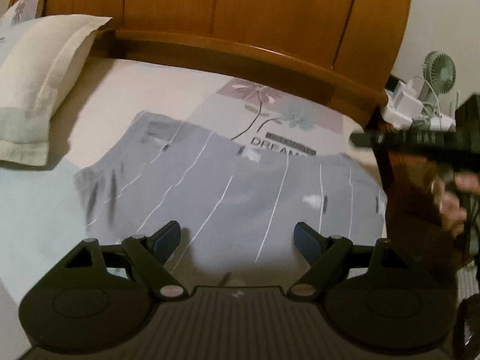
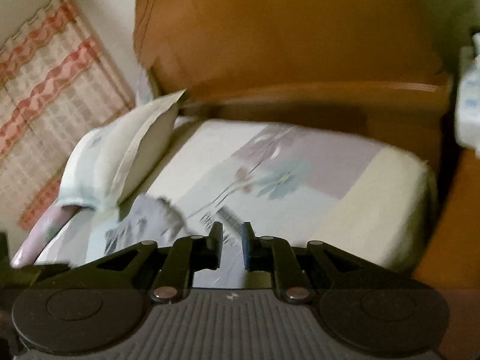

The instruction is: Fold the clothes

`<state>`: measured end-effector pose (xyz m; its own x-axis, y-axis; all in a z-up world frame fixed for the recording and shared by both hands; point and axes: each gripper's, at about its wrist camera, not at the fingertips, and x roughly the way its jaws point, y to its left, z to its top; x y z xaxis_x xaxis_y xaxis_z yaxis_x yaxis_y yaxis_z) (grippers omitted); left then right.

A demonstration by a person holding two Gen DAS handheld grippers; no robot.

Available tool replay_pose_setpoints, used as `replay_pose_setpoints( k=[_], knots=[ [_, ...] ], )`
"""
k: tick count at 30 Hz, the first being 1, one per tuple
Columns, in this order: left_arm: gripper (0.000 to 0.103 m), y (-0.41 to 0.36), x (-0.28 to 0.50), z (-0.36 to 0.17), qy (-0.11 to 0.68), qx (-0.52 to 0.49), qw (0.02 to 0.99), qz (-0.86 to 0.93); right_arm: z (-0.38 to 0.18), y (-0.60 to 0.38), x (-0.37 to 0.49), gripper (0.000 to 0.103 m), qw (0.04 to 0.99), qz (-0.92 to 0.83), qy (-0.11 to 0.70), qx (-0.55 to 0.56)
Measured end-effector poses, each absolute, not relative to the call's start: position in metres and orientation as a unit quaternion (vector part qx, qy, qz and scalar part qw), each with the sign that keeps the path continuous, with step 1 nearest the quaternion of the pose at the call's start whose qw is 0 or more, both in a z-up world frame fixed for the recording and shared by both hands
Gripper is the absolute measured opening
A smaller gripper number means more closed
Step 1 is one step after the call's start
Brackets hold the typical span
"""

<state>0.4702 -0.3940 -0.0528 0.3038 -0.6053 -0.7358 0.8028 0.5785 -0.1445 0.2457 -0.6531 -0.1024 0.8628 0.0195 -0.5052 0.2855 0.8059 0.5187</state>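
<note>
A grey garment with thin white stripes lies spread flat on a bed, below a wooden headboard and right of a pale pillow. The left tool hovers over the garment's near edge, its jaws wide apart and empty. The right tool has its jaws drawn close with a narrow gap; nothing visibly sits between them, above the floral sheet.

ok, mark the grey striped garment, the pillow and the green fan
grey striped garment [image 1: 228, 186]: left wrist view, middle of the cloth.
pillow [image 1: 42, 72]: left wrist view, top face.
green fan [image 1: 441, 72]: left wrist view, grille.
</note>
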Motion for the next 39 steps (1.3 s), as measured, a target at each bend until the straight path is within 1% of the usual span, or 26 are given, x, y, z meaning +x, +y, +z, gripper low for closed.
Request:
replay_pose_setpoints(
  k=[2,4,7,11,12,14,16,19,21,23,25,28,31,35,39],
  knots=[
    [0.083,-0.399,0.477,-0.064,0.403,0.126,0.796,-0.433,-0.112,-0.646,0.251,0.017,0.914,-0.078,0.275,0.288],
    [0.083,-0.397,0.484,-0.073,0.411,0.124,0.808,-0.404,-0.118,-0.643,0.249,0.017,0.91,-0.127,0.293,0.263],
    [0.083,-0.385,0.492,-0.066,0.414,0.132,0.82,-0.373,-0.109,-0.637,0.237,0.02,0.92,-0.153,0.287,0.22],
    [0.083,-0.376,0.5,-0.046,0.378,0.117,0.837,-0.379,-0.093,-0.605,0.239,0.028,0.943,-0.09,0.268,0.175],
    [0.083,-0.377,0.503,-0.045,0.375,0.106,0.836,-0.385,-0.092,-0.592,0.245,0.032,0.948,-0.068,0.27,0.157],
    [0.083,-0.387,0.512,-0.048,0.383,0.083,0.826,-0.404,-0.098,-0.572,0.258,0.036,0.95,-0.051,0.282,0.128],
    [0.083,-0.399,0.517,-0.054,0.387,0.082,0.819,-0.415,-0.107,-0.555,0.268,0.036,0.949,-0.047,0.296,0.103],
    [0.082,-0.418,0.519,-0.058,0.375,0.074,0.818,-0.431,-0.112,-0.543,0.26,0.038,0.952,-0.063,0.29,0.077],
    [0.083,-0.429,0.516,-0.058,0.366,0.061,0.805,-0.463,-0.109,-0.54,0.253,0.044,0.954,-0.064,0.281,0.077],
    [0.083,-0.442,0.514,-0.063,0.373,0.063,0.791,-0.481,-0.106,-0.538,0.246,0.046,0.956,-0.067,0.274,0.076],
    [0.083,-0.456,0.513,-0.069,0.381,0.066,0.776,-0.498,-0.108,-0.539,0.246,0.046,0.956,-0.068,0.275,0.073],
    [0.085,-0.472,0.517,-0.078,0.375,0.081,0.792,-0.475,-0.116,-0.542,0.251,0.047,0.953,-0.073,0.283,0.08],
    [0.084,-0.482,0.529,-0.073,0.391,0.067,0.801,-0.449,-0.117,-0.55,0.253,0.049,0.95,-0.072,0.282,0.11],
    [0.084,-0.472,0.531,-0.052,0.39,0.075,0.811,-0.43,-0.118,-0.554,0.253,0.05,0.949,-0.07,0.281,0.126],
    [0.086,-0.462,0.538,-0.05,0.391,0.1,0.82,-0.407,-0.119,-0.553,0.251,0.051,0.949,-0.069,0.278,0.128]
  ],
)
